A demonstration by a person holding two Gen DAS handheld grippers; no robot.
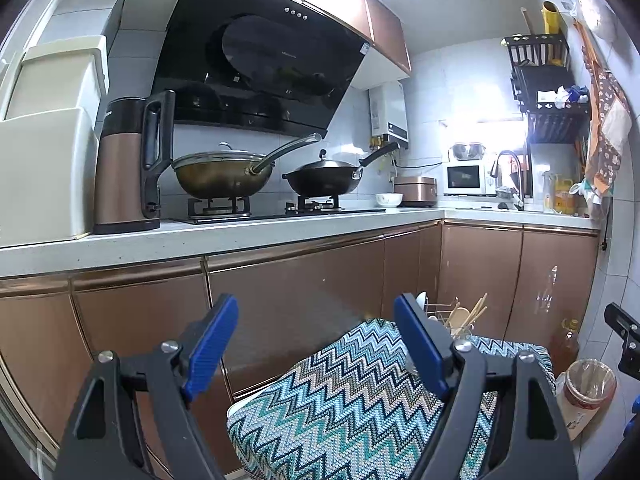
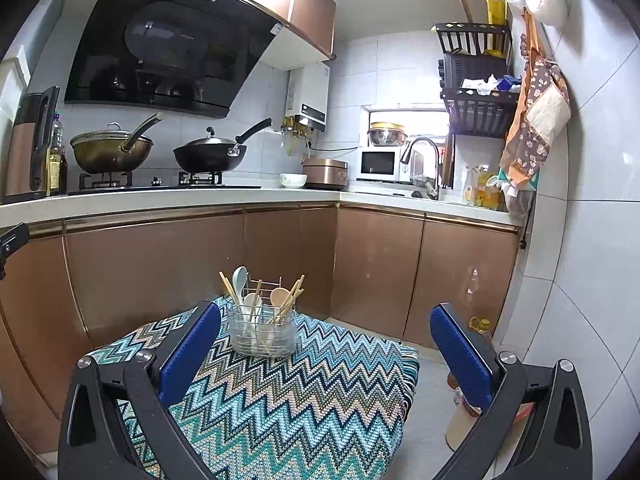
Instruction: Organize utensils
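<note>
A clear utensil holder [image 2: 262, 332] with a wire rack stands at the far end of a small table covered by a zigzag cloth [image 2: 304, 400]. Spoons [image 2: 240, 280] and wooden chopsticks [image 2: 294, 292] stand upright in it. My right gripper [image 2: 326, 356] is open and empty, held above the cloth, short of the holder. My left gripper [image 1: 316, 346] is open and empty, to the left of the table; its right finger [image 1: 420, 344] hides most of the holder, with only chopsticks and spoon tops [image 1: 466, 314] showing.
Brown cabinet doors [image 2: 160, 264] stand close behind the table. The counter [image 1: 200, 236] above carries a kettle [image 1: 128, 168] and two woks [image 1: 224, 168] on the hob. A bottle [image 1: 564, 344] and a lined bin [image 1: 588, 392] stand on the floor at the right.
</note>
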